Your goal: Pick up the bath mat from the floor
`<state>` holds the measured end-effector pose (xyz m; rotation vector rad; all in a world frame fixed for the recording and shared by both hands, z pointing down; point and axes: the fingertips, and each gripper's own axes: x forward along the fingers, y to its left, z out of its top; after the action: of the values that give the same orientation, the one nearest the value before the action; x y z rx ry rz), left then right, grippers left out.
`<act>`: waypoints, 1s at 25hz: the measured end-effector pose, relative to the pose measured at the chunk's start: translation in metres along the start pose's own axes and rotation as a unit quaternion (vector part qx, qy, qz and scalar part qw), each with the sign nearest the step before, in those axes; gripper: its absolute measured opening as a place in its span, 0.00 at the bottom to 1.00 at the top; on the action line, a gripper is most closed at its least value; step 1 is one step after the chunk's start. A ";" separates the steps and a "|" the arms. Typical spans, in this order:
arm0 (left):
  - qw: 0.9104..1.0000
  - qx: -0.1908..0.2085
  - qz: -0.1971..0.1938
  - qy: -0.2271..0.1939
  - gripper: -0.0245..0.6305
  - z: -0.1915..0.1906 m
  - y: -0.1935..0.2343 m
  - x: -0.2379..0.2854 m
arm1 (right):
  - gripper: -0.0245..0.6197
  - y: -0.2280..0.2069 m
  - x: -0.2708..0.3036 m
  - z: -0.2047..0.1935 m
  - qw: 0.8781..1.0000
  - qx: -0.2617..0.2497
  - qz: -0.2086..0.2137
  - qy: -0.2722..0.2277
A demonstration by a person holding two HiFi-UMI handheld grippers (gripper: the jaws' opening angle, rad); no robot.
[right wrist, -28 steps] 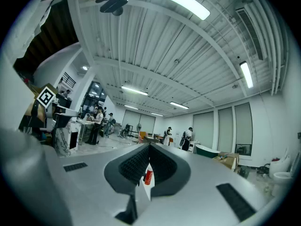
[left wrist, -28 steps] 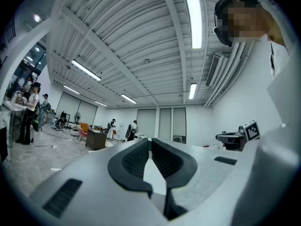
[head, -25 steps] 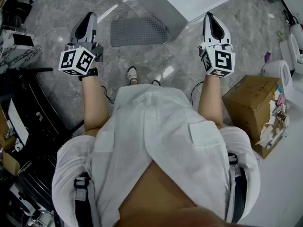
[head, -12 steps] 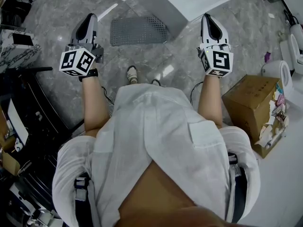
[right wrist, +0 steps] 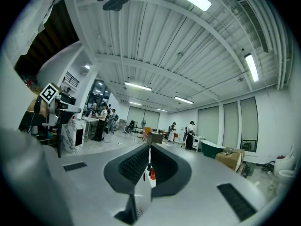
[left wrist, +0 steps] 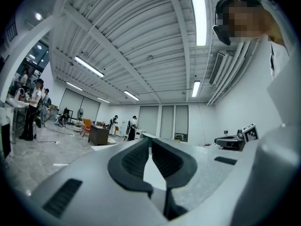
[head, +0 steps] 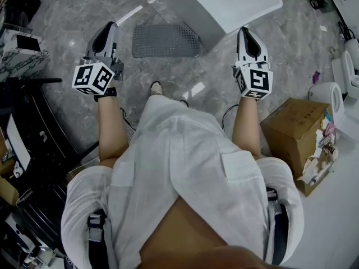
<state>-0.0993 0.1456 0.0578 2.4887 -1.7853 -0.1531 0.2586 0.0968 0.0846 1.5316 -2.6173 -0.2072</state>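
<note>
White shirt and bare forearms fill the near view; the person stands upright w/ both arms out in front. The left tongs [head: 110,29] and right tongs [head: 245,32] are both closed on nothing, tips pointing ahead into the room, not down. Vs a second ago, not much is different: both have drifted a touch forward and the head has tipped, so more of the white desk [head: 235,4] shows. One shoe [head: 156,87] peeks out past the shirt hem. Beyond it the grey bath mat [head: 166,40] lies flat on the marble floor [head: 61,32], same spot as before, between the two tongs in the view, its right end at the desk's foot. So pickup hasn't begun, imo: the tongs are well above the mat and prob. need a stoop and opening first.
</note>
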 end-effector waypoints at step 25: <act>0.998 -0.043 0.004 0.052 0.08 -0.071 0.206 0.121 | 0.09 0.040 0.227 -0.090 0.993 -0.001 -0.007 0.115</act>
<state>-0.2458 -0.0348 0.1480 2.3845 -1.7098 -0.0961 0.1276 -0.0883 0.1847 1.4751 -2.4275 -0.0305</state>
